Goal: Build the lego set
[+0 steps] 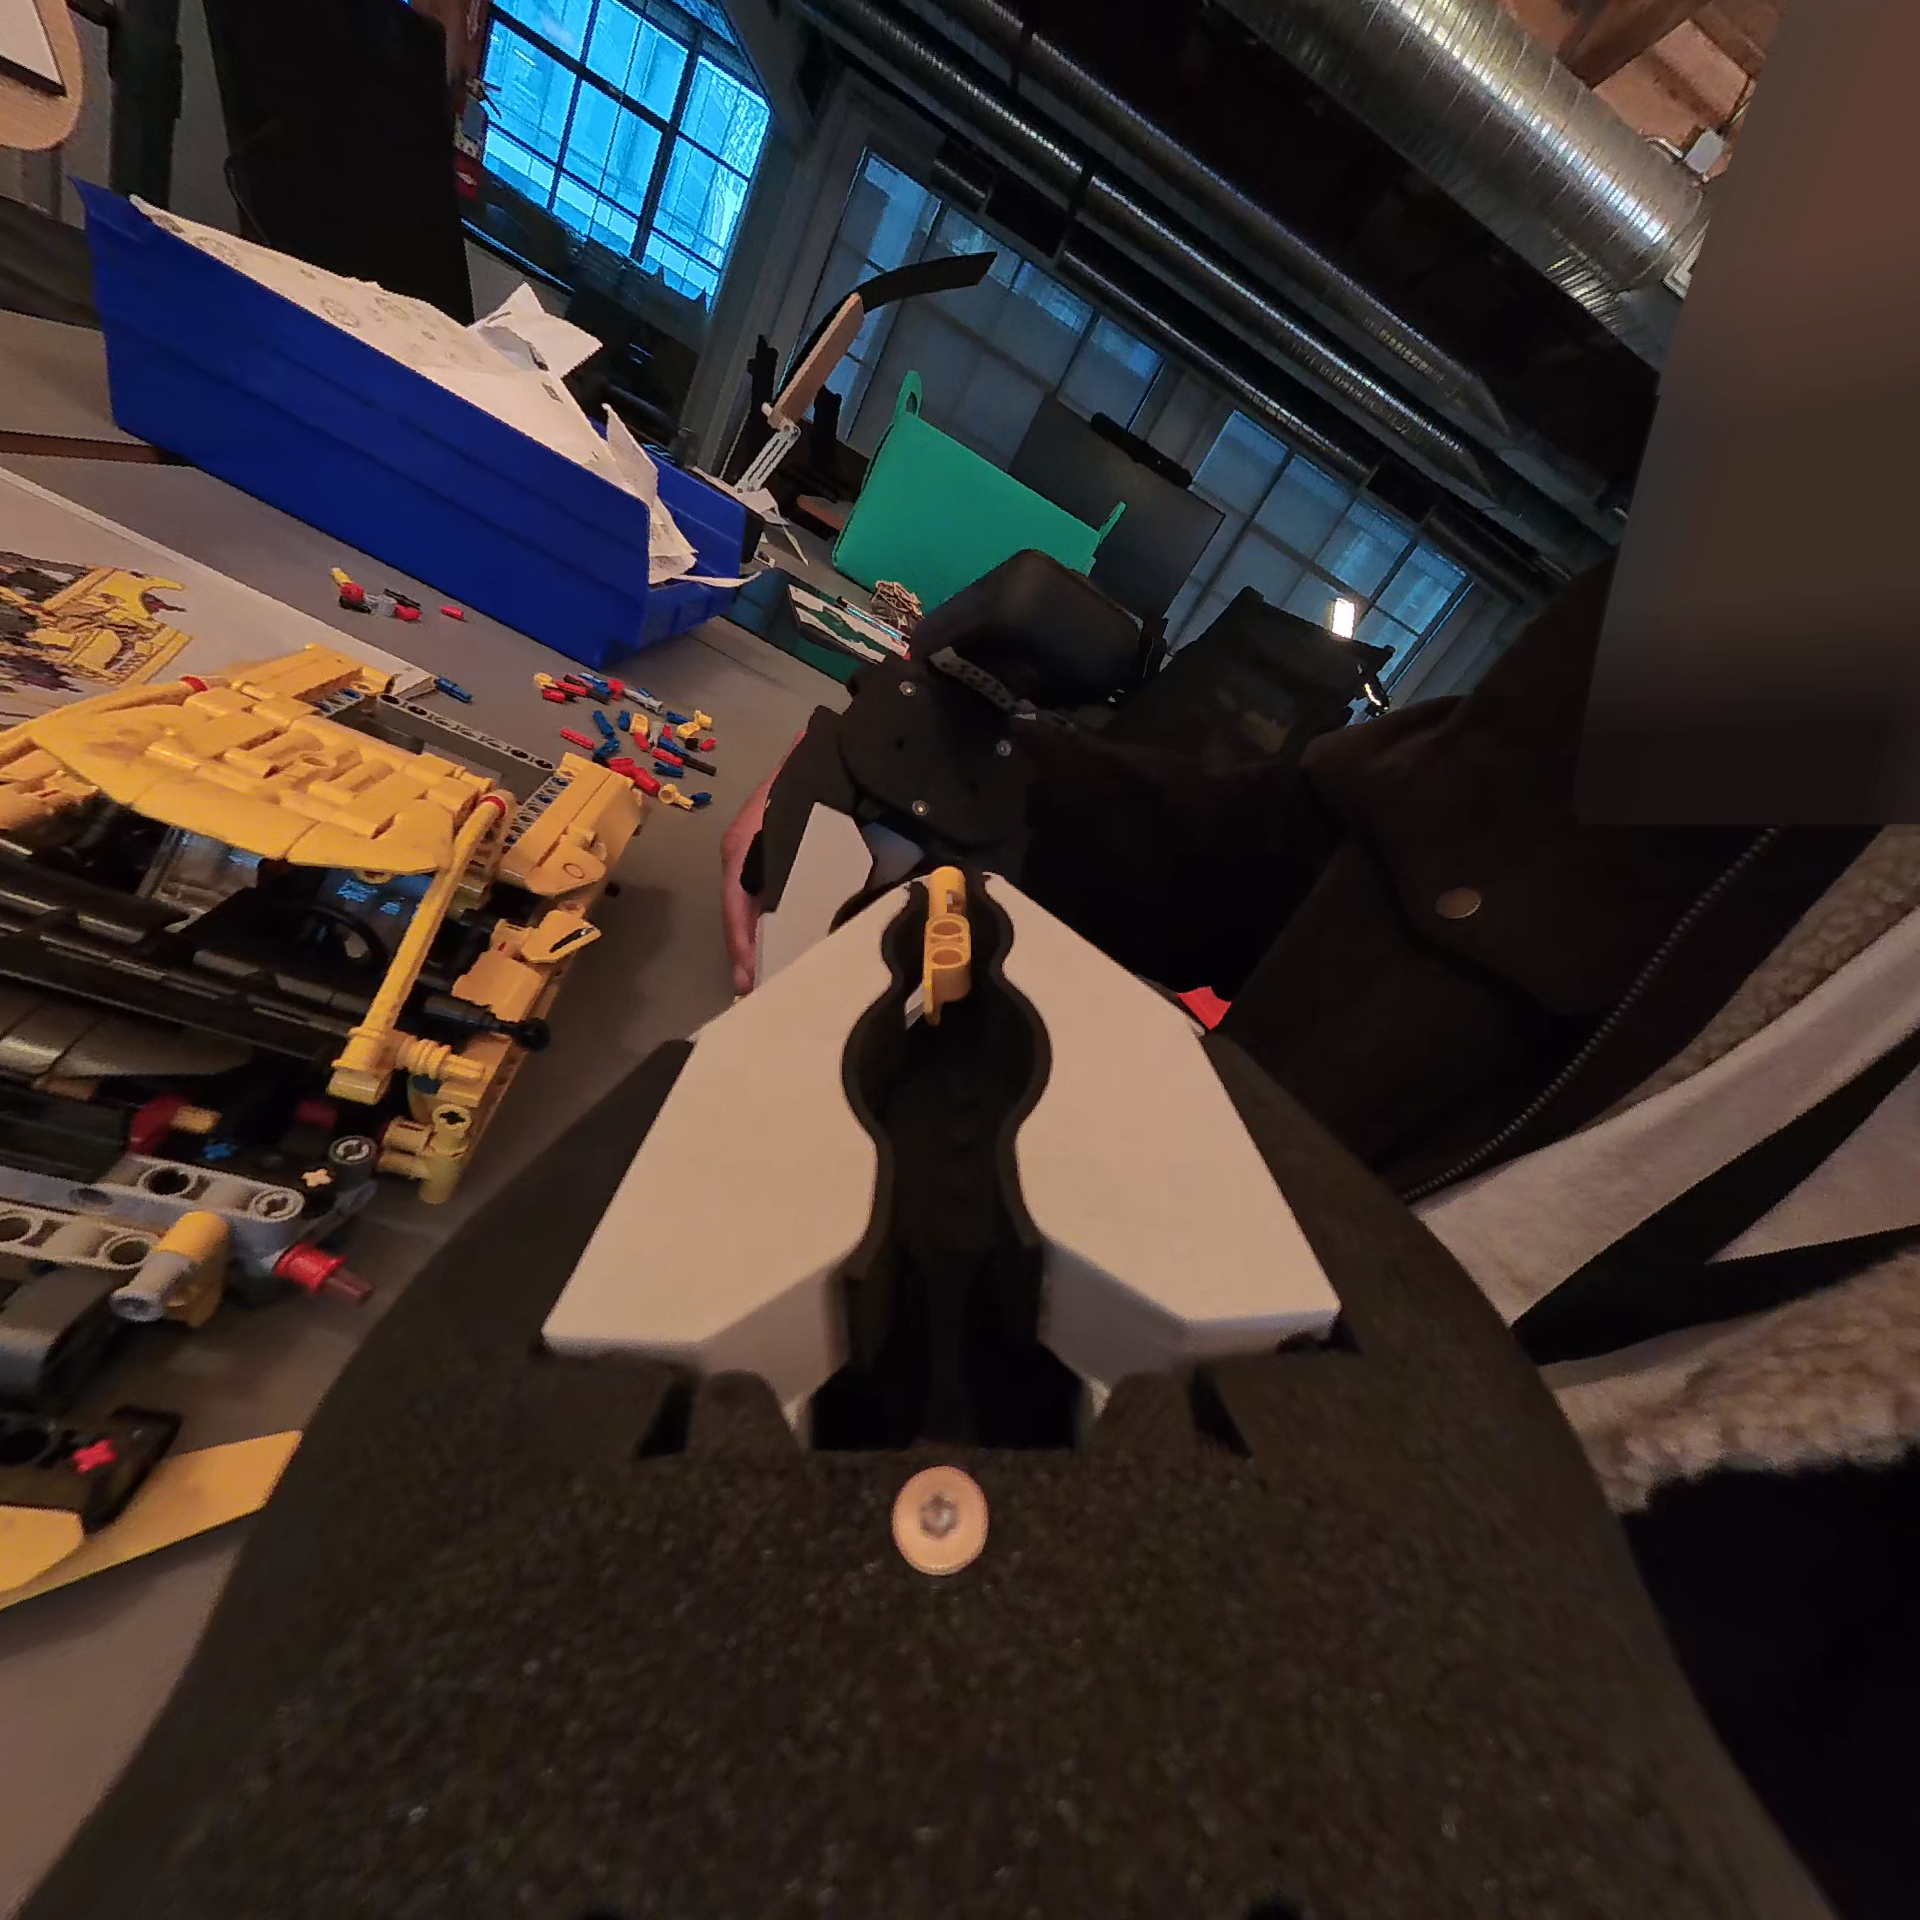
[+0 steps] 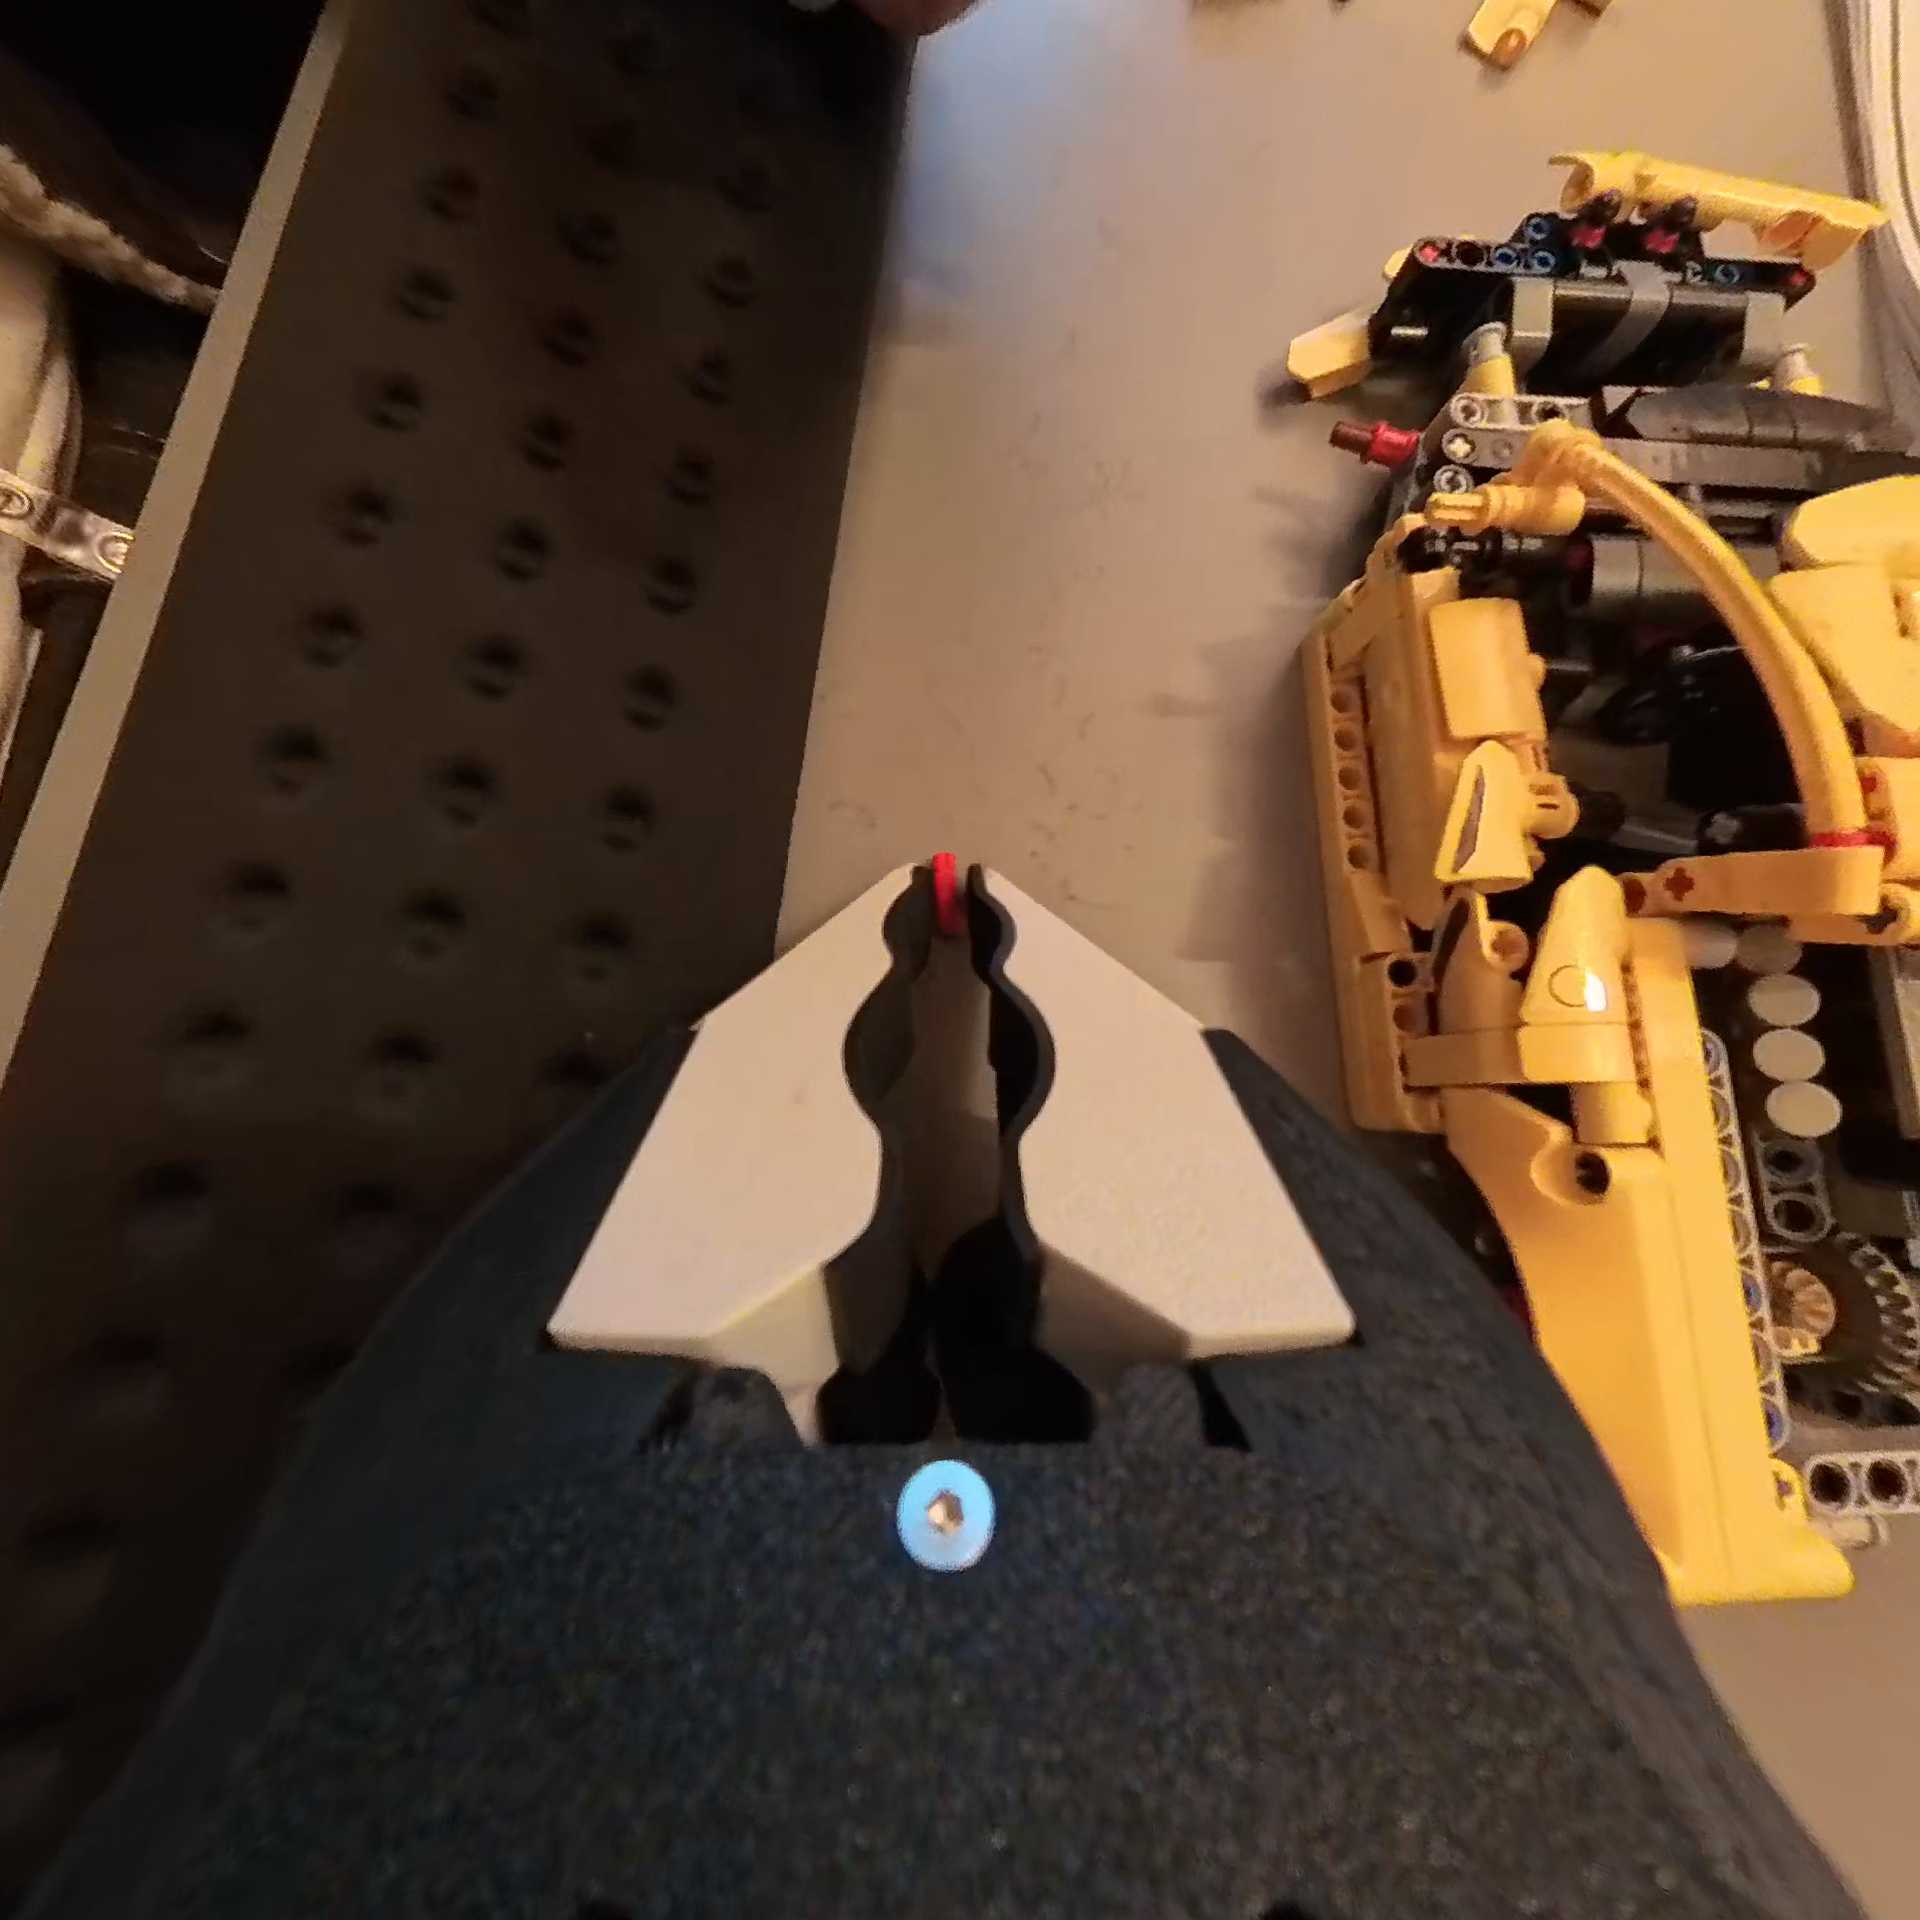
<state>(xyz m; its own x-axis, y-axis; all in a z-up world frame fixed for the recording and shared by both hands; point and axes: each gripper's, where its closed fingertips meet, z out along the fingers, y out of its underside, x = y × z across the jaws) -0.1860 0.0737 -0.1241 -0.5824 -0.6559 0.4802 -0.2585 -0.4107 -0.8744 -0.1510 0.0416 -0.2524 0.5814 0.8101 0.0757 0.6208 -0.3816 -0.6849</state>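
Note:
My left gripper (image 1: 943, 914) is shut on a small yellow connector piece (image 1: 945, 940) with holes, held in the air to the right of the yellow and black lego vehicle (image 1: 281, 894) on the grey table. My right gripper (image 2: 945, 883) is shut on a small red pin (image 2: 943, 902), held above the bare table to the left of the same vehicle (image 2: 1600, 935). The other gripper shows farther off in the left wrist view (image 1: 935, 748), black, with a hand on it.
A blue bin (image 1: 395, 447) with paper sheets stands at the back. Loose red, blue and yellow pins (image 1: 634, 727) lie behind the vehicle. An instruction booklet (image 1: 94, 613) lies at left. A dark perforated panel (image 2: 468, 623) runs along the table's edge. A person in a dark jacket (image 1: 1455, 935) is close at right. Left tips to right tips: about 15 cm.

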